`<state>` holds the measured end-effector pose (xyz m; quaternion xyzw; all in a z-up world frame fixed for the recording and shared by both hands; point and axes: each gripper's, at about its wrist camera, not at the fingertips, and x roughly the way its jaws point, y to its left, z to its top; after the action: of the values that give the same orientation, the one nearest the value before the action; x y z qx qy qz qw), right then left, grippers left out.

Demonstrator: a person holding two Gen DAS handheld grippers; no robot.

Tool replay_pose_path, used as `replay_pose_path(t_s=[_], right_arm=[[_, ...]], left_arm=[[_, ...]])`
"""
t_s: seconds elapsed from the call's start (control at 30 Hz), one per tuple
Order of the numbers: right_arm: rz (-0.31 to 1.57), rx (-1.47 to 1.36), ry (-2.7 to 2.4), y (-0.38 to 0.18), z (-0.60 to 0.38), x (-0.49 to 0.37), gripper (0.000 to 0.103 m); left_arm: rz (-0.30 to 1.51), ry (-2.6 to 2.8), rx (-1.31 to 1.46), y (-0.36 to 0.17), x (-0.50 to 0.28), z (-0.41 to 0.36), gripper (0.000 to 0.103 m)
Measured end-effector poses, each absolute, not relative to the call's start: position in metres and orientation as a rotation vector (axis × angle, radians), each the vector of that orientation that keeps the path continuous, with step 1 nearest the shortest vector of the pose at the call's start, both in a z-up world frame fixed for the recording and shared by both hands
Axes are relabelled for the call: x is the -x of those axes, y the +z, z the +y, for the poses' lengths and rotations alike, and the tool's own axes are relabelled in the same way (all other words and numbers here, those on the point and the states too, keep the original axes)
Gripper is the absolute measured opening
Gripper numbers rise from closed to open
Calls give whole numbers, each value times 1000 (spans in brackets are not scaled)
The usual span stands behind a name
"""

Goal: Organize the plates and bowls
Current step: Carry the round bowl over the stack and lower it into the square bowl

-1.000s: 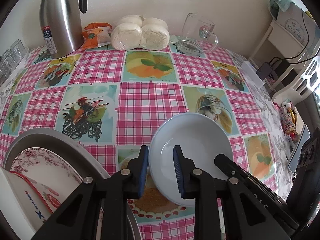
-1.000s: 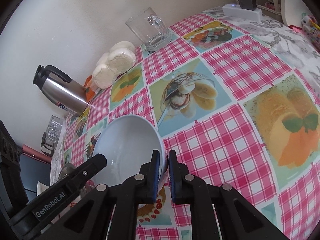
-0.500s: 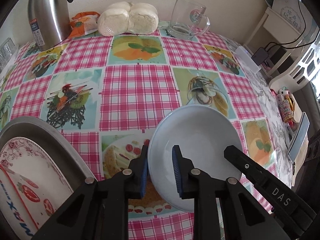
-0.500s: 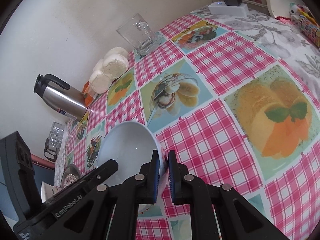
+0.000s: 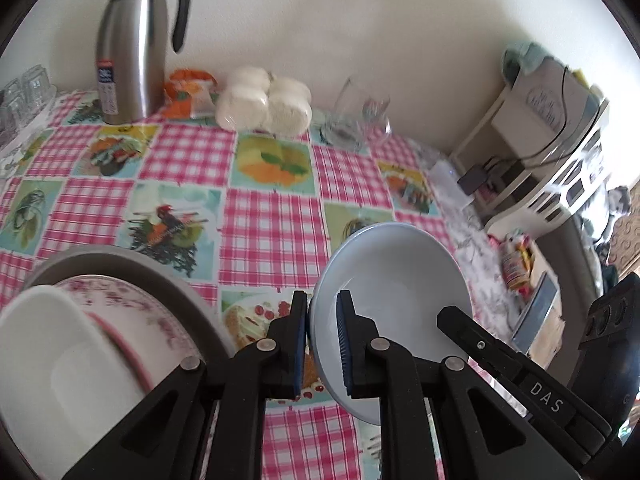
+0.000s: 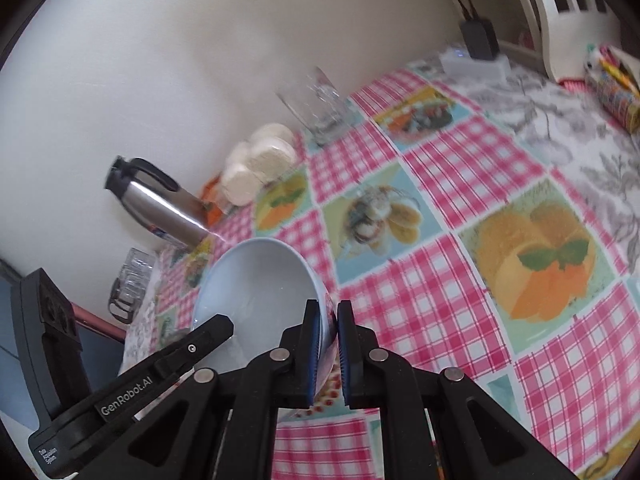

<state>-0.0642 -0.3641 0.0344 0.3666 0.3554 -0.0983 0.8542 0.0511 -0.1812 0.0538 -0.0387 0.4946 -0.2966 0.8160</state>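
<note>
Two sets of tongs hold one pale blue bowl [image 5: 390, 292] between them, clear above the checked table [image 5: 260, 232]. The left tongs [image 5: 322, 344] are clenched on the bowl's left rim, one pad outside and one inside; the right tongs [image 6: 329, 348] pinch the opposite rim the same way. The bowl is tilted, its open side turned up and toward the far wall.

What the coming move seems to turn on is the stack at the near left. A grey tray [image 5: 132, 268] sits there holding a floral plate [image 5: 132, 312], with a white dish [image 5: 52, 364] over the plate's near side. That stack lies to the left of the bowl and lower, just beside the left tongs, so the left hand is the nearer one and would lead if the bowl goes there. The bowl is round, so it has no long axis to line up; only its tilt would need levelling.

Counting what shows: one bowl, one patterned plate, one white dish, one tray. Along the far edge stand one steel thermos jug [image 5: 132, 40], one bag of white buns [image 5: 264, 102] and one glass mug [image 5: 358, 116]. Several small glasses [image 5: 24, 92] at far left are too blurred to count.
</note>
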Motion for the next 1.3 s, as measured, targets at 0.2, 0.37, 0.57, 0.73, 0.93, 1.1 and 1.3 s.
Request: replay_pose_path(t_s=[0.2,0.37,0.57,0.73,0.93,1.1,1.3], right_arm=[[730,-709,-108,73,-316,55,10],[727,-655,-35,93,-276,47,11],[729,-599,34,108,-233,38,11],[778,-561,68,103,-204,26,11],[861,-491,55,89,-178,12,14],[916,-441,28,78,-168,4,14],[946,-388,-10,76,-162,-1,14]], left_arm=[[985,-597,156,87,-49,-123,15],[938,-557,219,102,-45,-75,15],[915,-522,292,107,-41,-29,15],[932,-478,333,97,-40,1,15],[981,-459,373,82,-45,18,15],[1013,-450,379,73,-49,21,15],[1034,-447,403,67,-51,24,15]])
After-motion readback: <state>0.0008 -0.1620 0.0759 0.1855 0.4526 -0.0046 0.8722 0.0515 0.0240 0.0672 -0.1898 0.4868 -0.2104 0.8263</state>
